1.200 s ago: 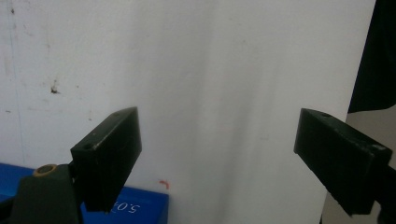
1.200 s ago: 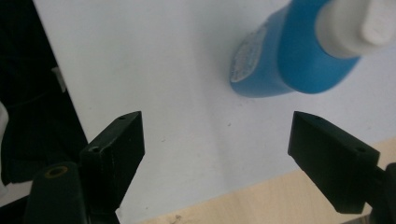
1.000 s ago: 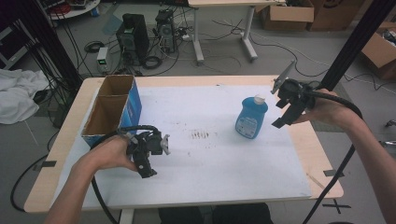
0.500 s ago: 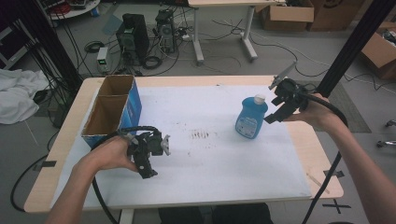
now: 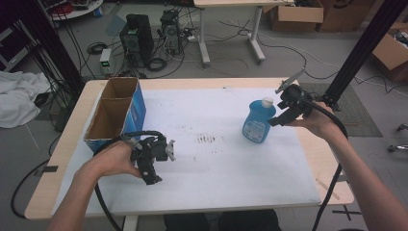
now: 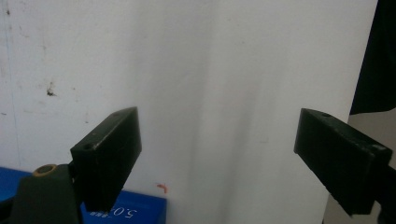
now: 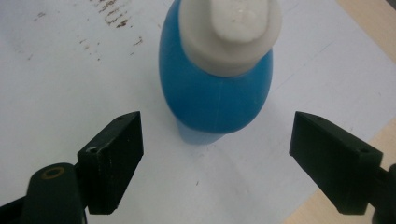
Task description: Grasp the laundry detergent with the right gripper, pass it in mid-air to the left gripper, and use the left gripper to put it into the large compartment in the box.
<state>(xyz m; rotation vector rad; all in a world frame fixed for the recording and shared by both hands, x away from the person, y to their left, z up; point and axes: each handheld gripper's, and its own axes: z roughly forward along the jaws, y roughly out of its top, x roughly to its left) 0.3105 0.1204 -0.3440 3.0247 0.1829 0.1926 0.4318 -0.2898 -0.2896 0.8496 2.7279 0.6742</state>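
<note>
The blue bottle (image 5: 259,121) stands upright on the white sheet (image 5: 216,163), right side of the bench (image 5: 72,139). The right gripper (image 5: 278,117) hangs just beside it, fingers (image 7: 112,158) spread wide, bottle ahead of them, untouched. Well apart, near the cardboard box (image 5: 115,113), the left gripper (image 5: 153,177) is open over bare sheet.

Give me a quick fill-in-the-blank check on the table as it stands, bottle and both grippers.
1. The blue bottle stands upright and wears a ____ cap.
2. The right gripper has its jaws ____, with the bottle ahead of them and not yet gripped.
3. The left gripper has ____ between its jaws.
4. The cardboard box at the table's left has a ____ outer side.

Missing words: white; open; nothing; blue
</note>
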